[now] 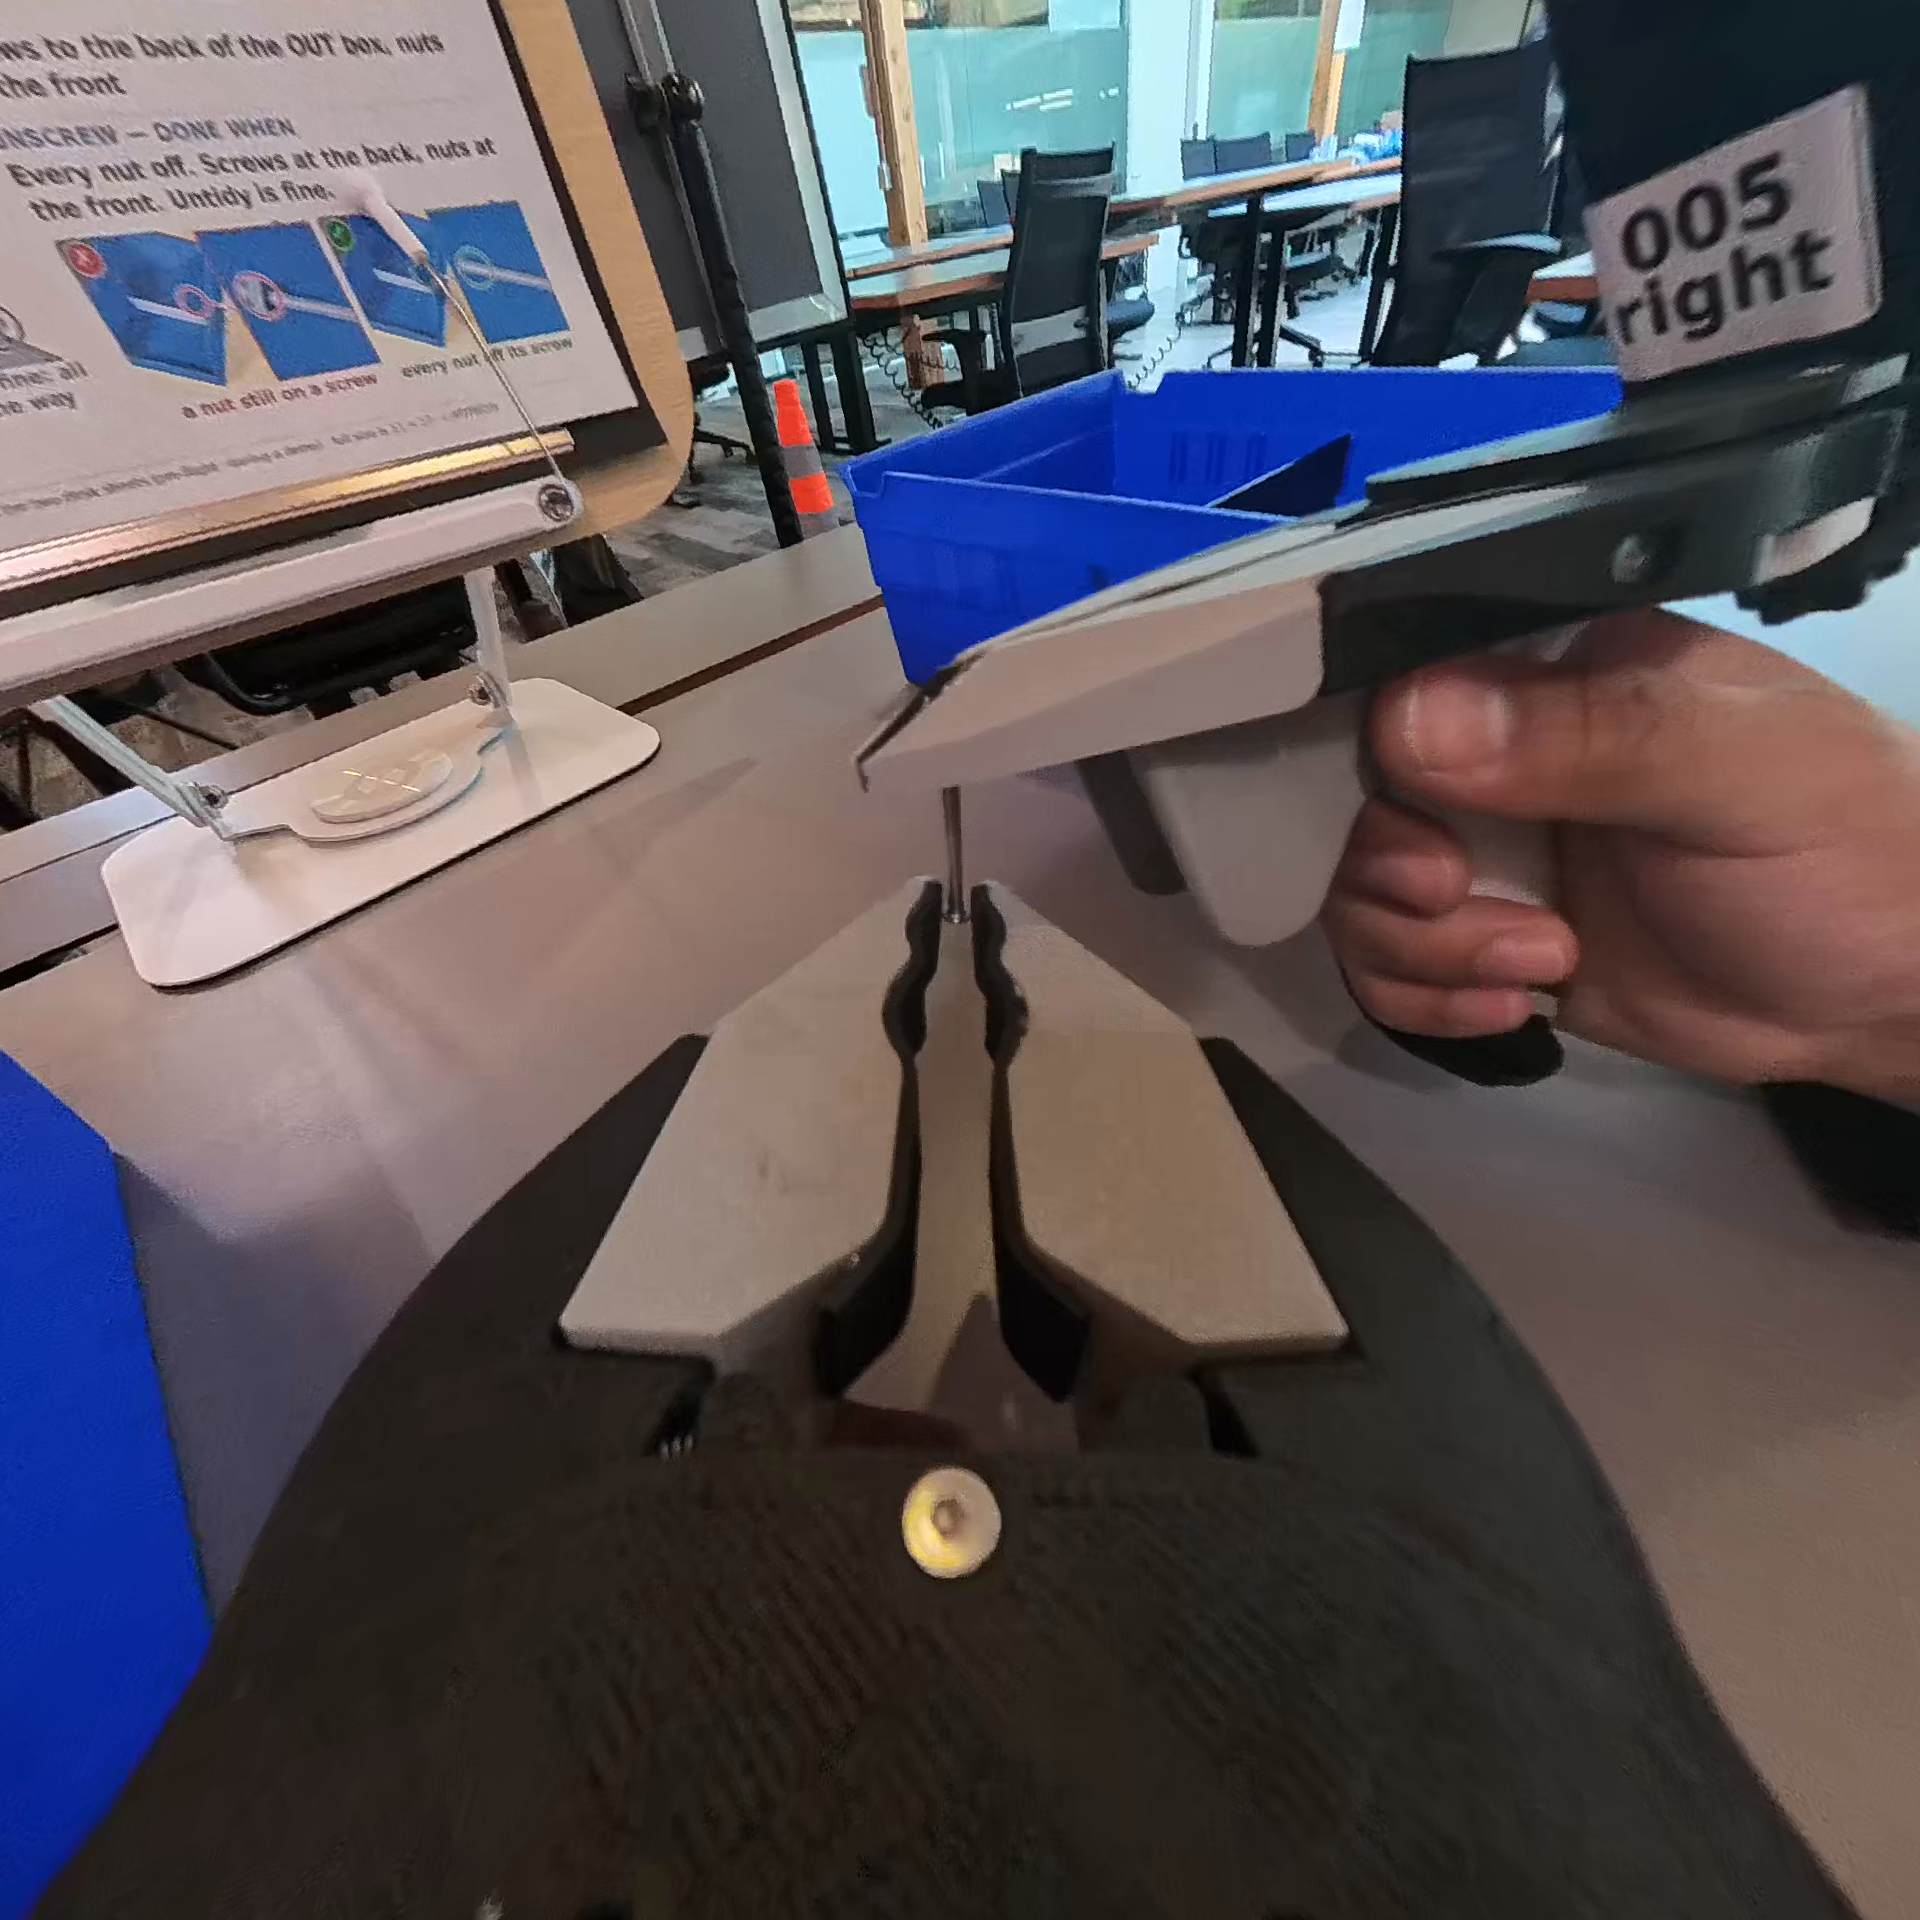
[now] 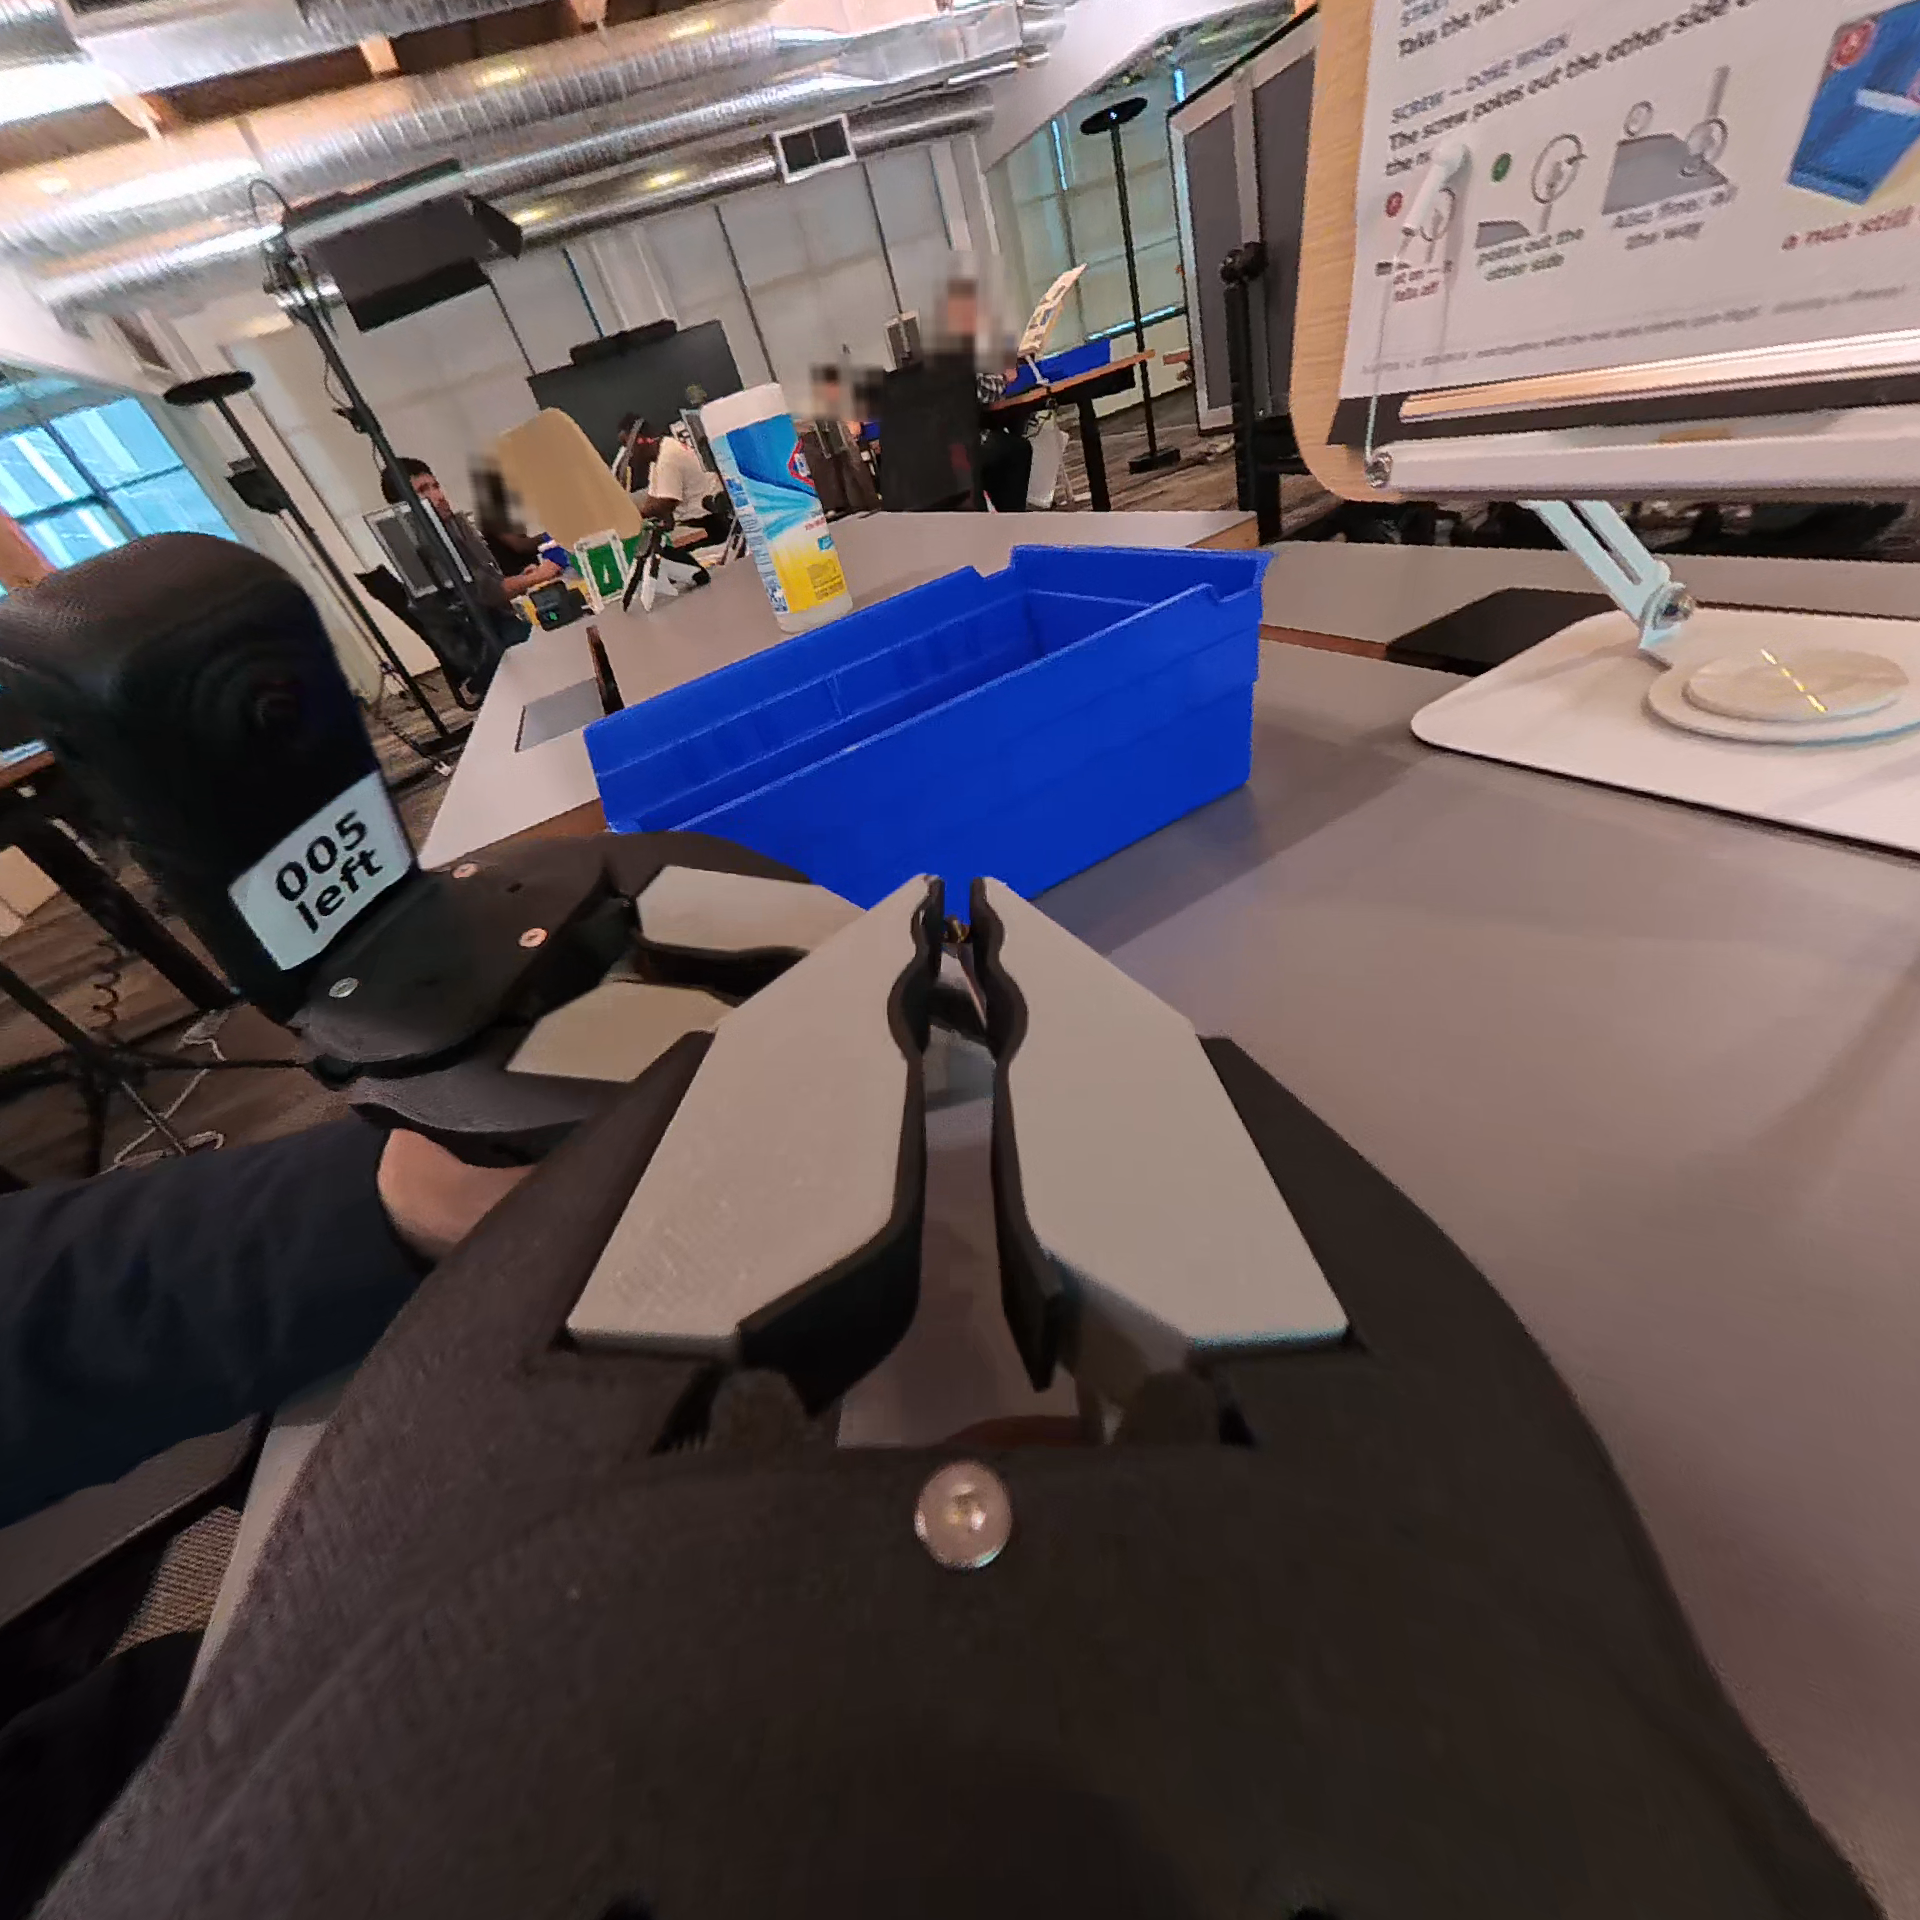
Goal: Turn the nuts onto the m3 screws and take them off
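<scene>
Grey left gripper [image 1: 954,902] pinches the m3 screw [image 1: 952,852] upright so its thread points up | right gripper [image 2: 958,909] overhead, nearly shut on something small, prob the nut [image 2: 952,932] | blue bin [image 1: 1039,520] waits behind

On my left wrist feed, the left gripper [image 1: 956,914] shows grey fingers [image 1: 800,1122] with black pads on a ribbed black body. The screw [image 1: 952,852] at centre is bright silver. The right gripper [image 1: 883,743], upper right, is grey and black. The bin [image 1: 997,551] behind it is solid blue. The table [image 1: 416,1039] is plain grey. On my right wrist feed, the bin [image 2: 935,748] at centre is blue and the stand [image 2: 1621,727], right, is white. The tub [image 2: 779,509], upper centre, is white, blue and yellow.
</scene>
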### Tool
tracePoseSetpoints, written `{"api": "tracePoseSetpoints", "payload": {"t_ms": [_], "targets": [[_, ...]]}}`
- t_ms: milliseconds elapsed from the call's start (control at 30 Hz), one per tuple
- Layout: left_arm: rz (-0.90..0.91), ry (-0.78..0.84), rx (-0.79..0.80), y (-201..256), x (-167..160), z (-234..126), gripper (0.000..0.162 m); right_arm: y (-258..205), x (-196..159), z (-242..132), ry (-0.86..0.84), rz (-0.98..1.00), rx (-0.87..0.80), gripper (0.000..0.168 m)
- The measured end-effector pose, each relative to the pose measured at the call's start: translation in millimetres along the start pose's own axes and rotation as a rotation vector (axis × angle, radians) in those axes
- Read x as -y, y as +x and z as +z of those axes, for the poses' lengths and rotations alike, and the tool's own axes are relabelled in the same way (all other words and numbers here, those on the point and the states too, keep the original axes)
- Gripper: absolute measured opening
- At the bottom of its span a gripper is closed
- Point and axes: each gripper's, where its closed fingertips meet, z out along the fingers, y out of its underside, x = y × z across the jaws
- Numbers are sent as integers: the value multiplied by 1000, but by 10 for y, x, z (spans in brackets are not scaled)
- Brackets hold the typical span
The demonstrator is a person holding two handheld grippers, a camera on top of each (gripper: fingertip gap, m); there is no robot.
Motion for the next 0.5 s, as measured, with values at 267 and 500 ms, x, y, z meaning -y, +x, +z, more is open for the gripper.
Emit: {"api": "tracePoseSetpoints", "payload": {"t_ms": [267, 500], "targets": [[-63, 17, -7, -35, 18, -10, 2, -67, -41, 31, -23, -24, 20, 2], [-124, 0, -84, 30, -3, 2, 0, -68, -59, 34, -25, -4, 35, 1]]}}
